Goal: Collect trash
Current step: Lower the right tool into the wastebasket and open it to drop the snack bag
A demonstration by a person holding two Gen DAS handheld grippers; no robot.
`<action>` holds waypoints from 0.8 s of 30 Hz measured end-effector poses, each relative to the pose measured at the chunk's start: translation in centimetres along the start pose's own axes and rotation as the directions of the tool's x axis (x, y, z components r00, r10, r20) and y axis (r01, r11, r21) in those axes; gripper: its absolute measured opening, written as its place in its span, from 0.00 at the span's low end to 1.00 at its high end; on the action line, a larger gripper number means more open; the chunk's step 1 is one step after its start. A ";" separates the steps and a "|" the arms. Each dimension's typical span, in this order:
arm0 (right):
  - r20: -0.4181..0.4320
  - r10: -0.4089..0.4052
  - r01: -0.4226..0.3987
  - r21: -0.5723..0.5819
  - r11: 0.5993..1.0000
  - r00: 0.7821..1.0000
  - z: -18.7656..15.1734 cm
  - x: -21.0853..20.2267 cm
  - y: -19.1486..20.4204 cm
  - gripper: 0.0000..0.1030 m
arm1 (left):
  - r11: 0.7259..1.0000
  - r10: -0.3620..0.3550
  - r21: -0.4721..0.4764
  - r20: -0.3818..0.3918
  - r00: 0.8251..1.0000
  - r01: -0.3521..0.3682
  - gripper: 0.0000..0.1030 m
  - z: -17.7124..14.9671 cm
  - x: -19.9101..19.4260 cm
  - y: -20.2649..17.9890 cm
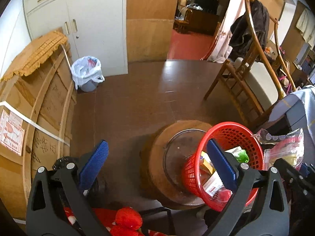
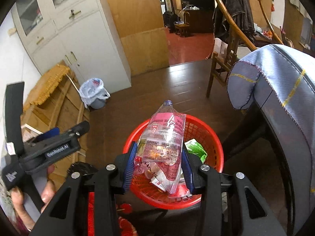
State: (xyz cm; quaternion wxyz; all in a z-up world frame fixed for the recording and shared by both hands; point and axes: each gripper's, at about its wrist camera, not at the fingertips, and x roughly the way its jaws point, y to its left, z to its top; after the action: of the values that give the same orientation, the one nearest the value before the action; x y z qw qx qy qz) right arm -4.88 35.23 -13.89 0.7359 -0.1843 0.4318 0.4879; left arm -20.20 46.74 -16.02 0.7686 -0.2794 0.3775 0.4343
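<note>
A red plastic basket (image 1: 236,135) stands on a round wooden stool (image 1: 155,157) and holds several wrappers and packets. My left gripper (image 1: 157,159) is open and empty; its right finger (image 1: 220,163) reaches over the basket's near rim. My right gripper (image 2: 159,165) is shut on a clear zip bag with pink print (image 2: 165,135) and holds it just above the basket (image 2: 212,137). The same bag shows at the right edge of the left wrist view (image 1: 283,147). The left gripper's black body (image 2: 49,147) shows in the right wrist view.
A grey bin with a white bag liner (image 1: 87,72) stands on the brown floor by the white cabinet (image 1: 88,19). A large cardboard box (image 1: 39,102) is at left. A wooden chair (image 1: 242,74) with dark clothing and a blue-covered seat (image 2: 275,90) are at right.
</note>
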 end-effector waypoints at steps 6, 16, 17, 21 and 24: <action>-0.038 -0.012 0.012 -0.013 1.000 0.999 0.3 2.4 0.2 0.42 | 1.000 0.002 -0.014 -0.023 1.000 -0.002 0.93 -0.1 0.7 0.3; -0.097 0.011 -0.011 -0.004 1.000 0.995 0.7 6.1 -0.5 0.42 | 1.000 -0.002 -0.023 -0.054 0.999 0.001 0.93 -0.1 1.6 0.4; -0.102 0.014 -0.014 -0.002 1.000 0.995 0.8 6.4 -0.6 0.42 | 1.000 -0.001 -0.019 -0.060 0.998 0.000 0.93 -0.2 1.8 0.3; -0.118 0.022 -0.021 0.012 1.000 0.993 1.1 7.4 -1.1 0.42 | 1.000 -0.003 -0.013 -0.075 0.997 0.002 0.93 -0.4 2.3 0.1; -0.128 0.027 -0.025 0.017 1.000 0.991 1.4 8.2 -1.5 0.42 | 1.000 -0.001 -0.008 -0.082 0.997 0.000 0.93 -0.5 2.6 0.1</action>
State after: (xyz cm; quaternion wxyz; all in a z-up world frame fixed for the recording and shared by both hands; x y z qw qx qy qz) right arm -1.71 40.10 -19.98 0.7015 -0.2039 0.4843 0.4814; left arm -19.61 47.58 -18.47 0.7513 -0.3003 0.4071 0.4238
